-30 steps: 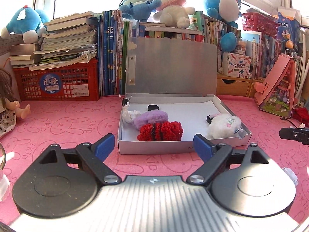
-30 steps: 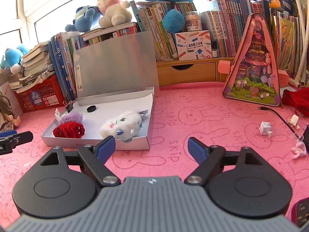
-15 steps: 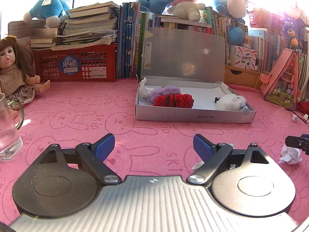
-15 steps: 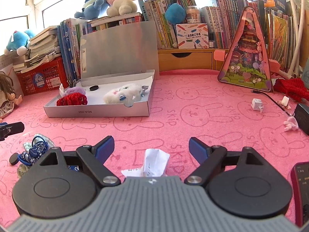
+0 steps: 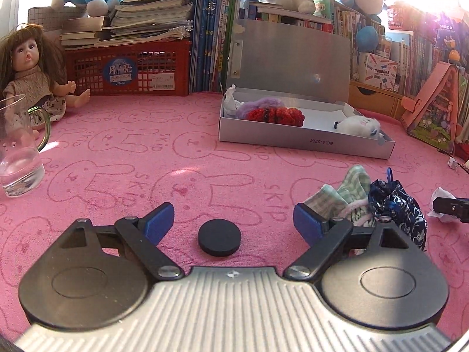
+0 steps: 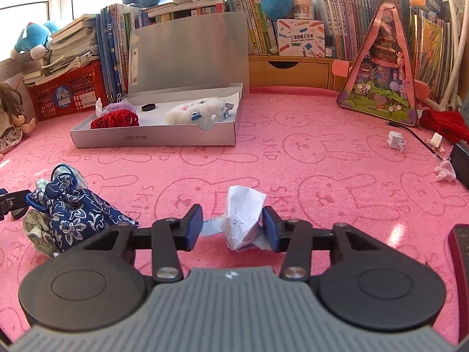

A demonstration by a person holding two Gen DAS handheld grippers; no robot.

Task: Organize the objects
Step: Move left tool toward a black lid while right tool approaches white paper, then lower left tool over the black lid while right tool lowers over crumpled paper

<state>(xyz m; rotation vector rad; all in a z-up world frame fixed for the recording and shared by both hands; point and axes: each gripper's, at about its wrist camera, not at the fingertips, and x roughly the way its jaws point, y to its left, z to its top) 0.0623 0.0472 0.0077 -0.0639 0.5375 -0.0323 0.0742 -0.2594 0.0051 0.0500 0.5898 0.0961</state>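
Between my right hand-held gripper's point(image 6: 232, 226) partly closed fingers sits a crumpled paper point(image 6: 244, 217), one pad touching it, the other just off; I cannot tell if it is gripped. My left hand-held gripper point(image 5: 233, 220) gapes wide around a black disc point(image 5: 219, 236) near the counter's front edge. Farther back, the open box point(image 6: 152, 139) holds toys. Paper could squirt out sideways if squeezed unevenly. Its underside is hidden.

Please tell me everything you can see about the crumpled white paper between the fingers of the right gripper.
The crumpled paper is white, creased into an irregular lump, with small printed marks on a flat strip sticking out to the left. It rests on the pink rabbit-patterned mat, between the blue pads of the right gripper. The right pad touches it; the left stands just clear.
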